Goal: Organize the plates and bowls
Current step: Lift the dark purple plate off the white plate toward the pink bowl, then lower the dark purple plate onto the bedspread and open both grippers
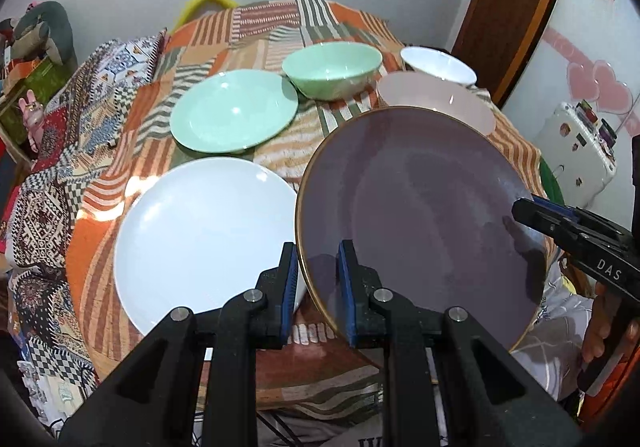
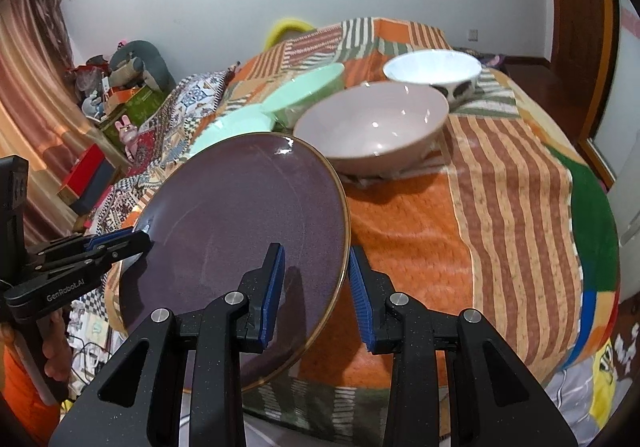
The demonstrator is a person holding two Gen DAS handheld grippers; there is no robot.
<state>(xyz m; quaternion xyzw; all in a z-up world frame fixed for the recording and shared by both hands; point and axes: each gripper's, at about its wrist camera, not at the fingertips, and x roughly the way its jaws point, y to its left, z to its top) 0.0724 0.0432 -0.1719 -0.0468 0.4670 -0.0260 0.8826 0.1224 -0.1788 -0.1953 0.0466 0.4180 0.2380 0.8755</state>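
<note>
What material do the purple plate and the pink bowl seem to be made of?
The purple plate looks like glazed ceramic, perhaps stoneware: a speckled, satin surface with one small bright glint and a thin gold-coloured rim. The pink bowl looks like glossy glazed ceramic or possibly opal glass: smooth, even colour with sharp white highlights inside. The pictures cannot settle which.

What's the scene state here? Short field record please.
held: purple plate, tilted, off the cloth
left gripper: shut on plate's near rim
right gripper: shut on plate's opposite rim
plates on table: white plate, green plate
bowls on table: green bowl, pink bowl, white bowl
surface: patchwork cloth
</note>
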